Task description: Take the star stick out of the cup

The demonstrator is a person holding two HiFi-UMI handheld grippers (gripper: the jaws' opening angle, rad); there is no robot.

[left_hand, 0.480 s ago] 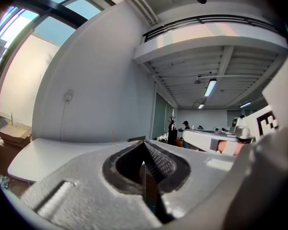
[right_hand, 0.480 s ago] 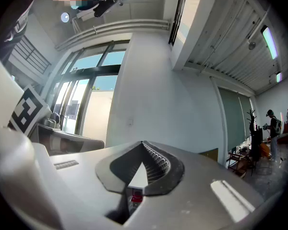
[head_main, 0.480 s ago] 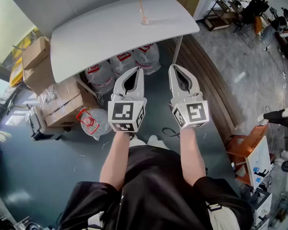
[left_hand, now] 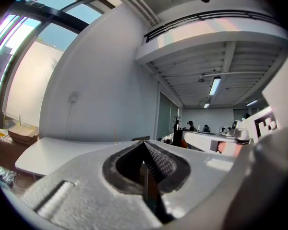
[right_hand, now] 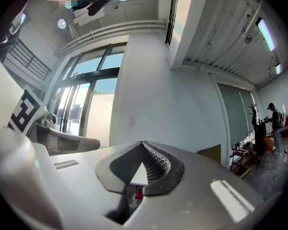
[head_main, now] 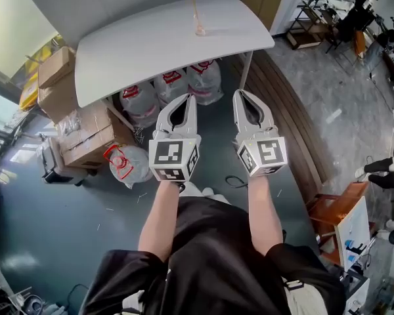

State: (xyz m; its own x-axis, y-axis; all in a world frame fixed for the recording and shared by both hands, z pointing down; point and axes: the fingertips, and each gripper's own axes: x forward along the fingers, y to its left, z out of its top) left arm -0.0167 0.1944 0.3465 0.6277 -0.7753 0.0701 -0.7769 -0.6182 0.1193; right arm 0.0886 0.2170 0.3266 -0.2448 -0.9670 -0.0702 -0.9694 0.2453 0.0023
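Standing tilted in the small clear cup near the far edge of the white rounded table: the thin pale-orange star stick, left within open reach from above. Holding the white left gripper and white right gripper level and side by side, well short of the table, likely lining up an approach. Carrying both pairs of jaws pressed together, gripping nothing.

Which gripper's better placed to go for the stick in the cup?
Left, marginally. The cup with the stick stands nearly straight ahead of the left gripper; the right gripper sits further aside. Both are shut and well short of it.
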